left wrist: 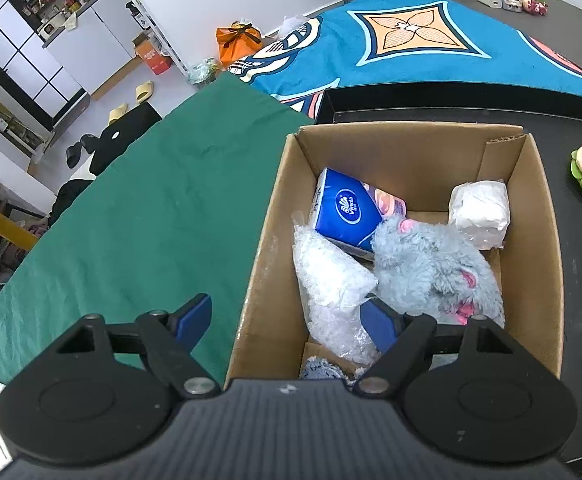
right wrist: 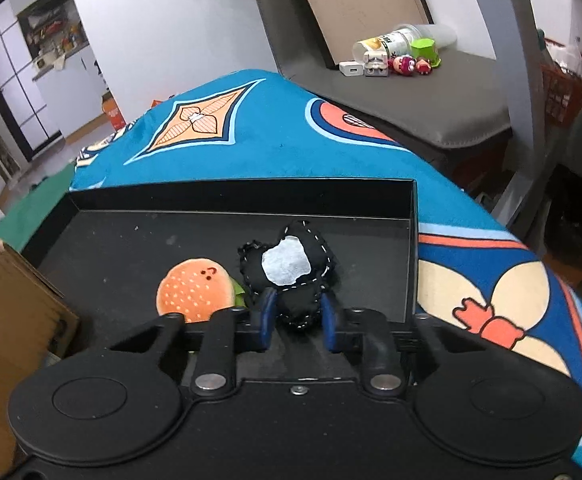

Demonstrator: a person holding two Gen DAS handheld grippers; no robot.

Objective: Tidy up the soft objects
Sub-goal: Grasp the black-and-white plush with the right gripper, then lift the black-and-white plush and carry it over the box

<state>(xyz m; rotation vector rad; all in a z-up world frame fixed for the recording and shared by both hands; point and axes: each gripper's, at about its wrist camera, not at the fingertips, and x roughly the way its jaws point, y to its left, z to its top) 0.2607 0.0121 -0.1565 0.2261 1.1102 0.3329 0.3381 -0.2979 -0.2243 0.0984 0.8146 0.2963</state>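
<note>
Your right gripper (right wrist: 297, 316) is pinching the near end of a small black plush with a white patch (right wrist: 291, 268), its blue fingers (right wrist: 267, 312) closed in on the stuffed fabric. That plush lies in the black tray (right wrist: 227, 196), which is the landmark here. A burger-shaped plush (right wrist: 195, 292) sits in the same tray, touching the black plush on its left side and just ahead of your left-hand finger.

Beside the tray's left edge stands an open cardboard box (left wrist: 539, 240). It already holds a blue tissue pack (left wrist: 347, 216), a grey fluffy plush (left wrist: 431, 264), a white wrapped bundle (left wrist: 479, 216) and a clear crinkled bag (left wrist: 331, 280).

Your left gripper (left wrist: 287, 320) hangs over that box with its fingers spread wide, one outside the near wall and one inside, holding nothing.

The grip looks shallow, on one lobe only, so the plush may slip or swing free as you lift. The burger plush could be dragged along, and your open left gripper may block the drop into the box
</note>
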